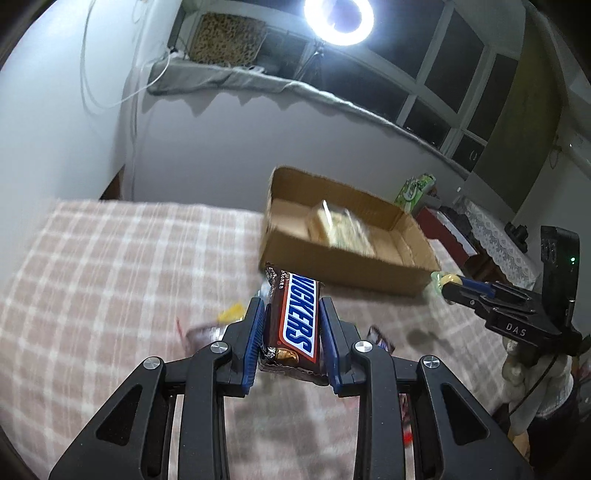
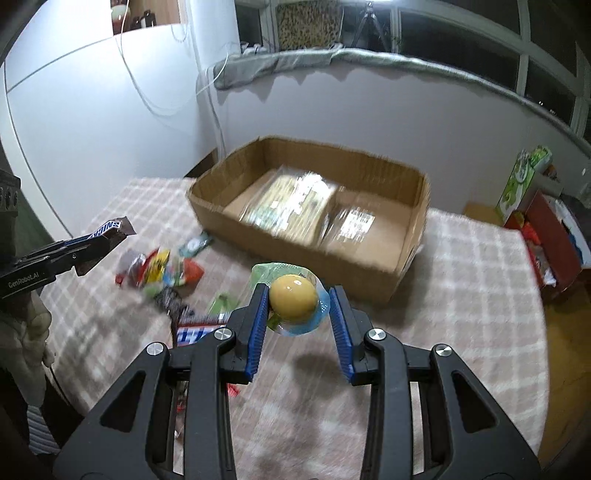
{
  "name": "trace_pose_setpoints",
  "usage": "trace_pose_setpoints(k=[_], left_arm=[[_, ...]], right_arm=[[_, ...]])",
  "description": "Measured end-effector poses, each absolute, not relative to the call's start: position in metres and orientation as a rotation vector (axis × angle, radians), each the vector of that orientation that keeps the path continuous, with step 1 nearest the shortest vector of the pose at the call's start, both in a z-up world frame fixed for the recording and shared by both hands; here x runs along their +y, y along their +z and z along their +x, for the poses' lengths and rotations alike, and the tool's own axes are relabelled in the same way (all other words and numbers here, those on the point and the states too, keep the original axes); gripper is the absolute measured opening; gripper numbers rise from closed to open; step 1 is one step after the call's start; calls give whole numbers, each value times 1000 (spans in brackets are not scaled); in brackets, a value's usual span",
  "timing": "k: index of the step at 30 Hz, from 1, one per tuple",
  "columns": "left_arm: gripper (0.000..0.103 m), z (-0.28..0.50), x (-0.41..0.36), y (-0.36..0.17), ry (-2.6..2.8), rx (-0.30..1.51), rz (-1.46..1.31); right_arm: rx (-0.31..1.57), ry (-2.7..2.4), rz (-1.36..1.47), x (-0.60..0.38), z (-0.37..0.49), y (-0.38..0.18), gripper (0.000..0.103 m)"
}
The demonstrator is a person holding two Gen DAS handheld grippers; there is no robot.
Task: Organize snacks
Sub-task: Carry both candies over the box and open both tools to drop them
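Both tools aloft, snacks gripped.

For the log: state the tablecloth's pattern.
Pink-and-white plaid tablecloth, clearest in the right wrist view.

Wall point(image 2: 92, 110): pale, plain, behind the checked tablecloth point(image 2: 480, 277).
Windows point(image 1: 454, 66): dark panes above the wall, grey cloth point(image 2: 369, 59) along the sill.
Light: ring lamp point(image 1: 338, 18) before the windows.
Floor point(image 2: 565, 350): wooden, right of the tablecloth.
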State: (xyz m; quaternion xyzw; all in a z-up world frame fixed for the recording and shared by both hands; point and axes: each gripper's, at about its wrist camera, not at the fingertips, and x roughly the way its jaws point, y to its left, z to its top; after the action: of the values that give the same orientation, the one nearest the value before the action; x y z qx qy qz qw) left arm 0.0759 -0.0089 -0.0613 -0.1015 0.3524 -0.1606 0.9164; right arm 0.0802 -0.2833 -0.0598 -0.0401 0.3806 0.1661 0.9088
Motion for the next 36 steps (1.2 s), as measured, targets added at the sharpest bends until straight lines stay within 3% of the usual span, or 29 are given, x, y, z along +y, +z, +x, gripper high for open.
trace_pose_setpoints(k=[9,36], left_arm=[[28,124,-26,-53,-351,719,-211],[28,209,-78,-81,-327,818,-134]], right_arm=[[745,297,-63,-300,119,-41,35],[853,207,-18,-313,205,-93,35]])
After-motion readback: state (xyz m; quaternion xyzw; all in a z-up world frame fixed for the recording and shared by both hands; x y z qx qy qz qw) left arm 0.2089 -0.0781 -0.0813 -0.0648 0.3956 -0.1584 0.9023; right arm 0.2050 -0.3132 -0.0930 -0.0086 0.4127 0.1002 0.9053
